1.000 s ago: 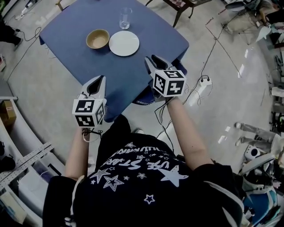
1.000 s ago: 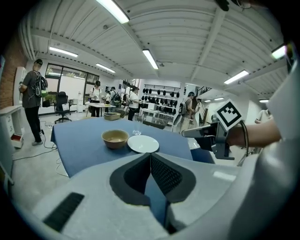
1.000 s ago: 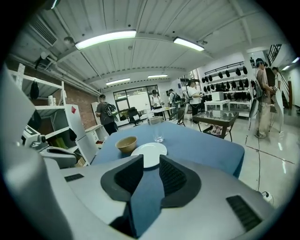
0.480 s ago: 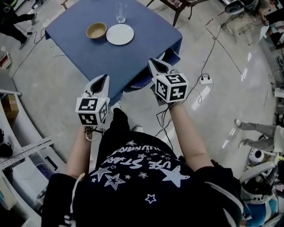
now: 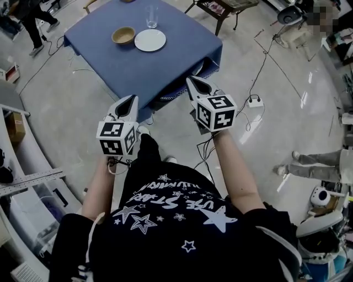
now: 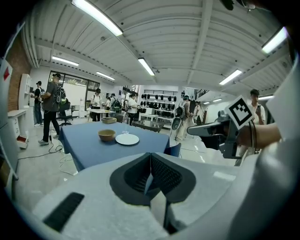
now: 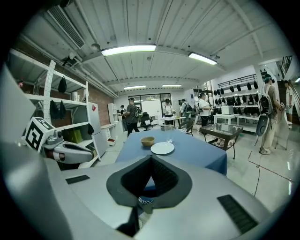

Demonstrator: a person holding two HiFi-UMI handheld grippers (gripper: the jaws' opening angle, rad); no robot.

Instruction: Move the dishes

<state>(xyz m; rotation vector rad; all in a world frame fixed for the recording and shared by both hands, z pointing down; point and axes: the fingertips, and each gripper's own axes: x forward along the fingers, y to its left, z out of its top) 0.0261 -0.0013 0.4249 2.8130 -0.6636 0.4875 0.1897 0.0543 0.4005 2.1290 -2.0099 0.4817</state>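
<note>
Both grippers empty with fingers together, held back from the blue surface; the dishes sit at its far side.

Head view: my left gripper (image 5: 131,99) is mid-frame left over the floor (image 5: 71,104). My right gripper (image 5: 191,80) is mid-frame right, its tip at the near corner of the surface (image 5: 165,63). Left gripper view shows my fingers (image 6: 165,176) pressed together with nothing between them. Right gripper view shows the same, fingers (image 7: 161,176) together and nothing held. The dishes are in the upper left of the head view: a tan bowl (image 5: 123,36) just left of a white plate (image 5: 150,40), and a clear glass (image 5: 151,16) above them nearer the far edge. All three are upright and well apart from both grippers.
</note>
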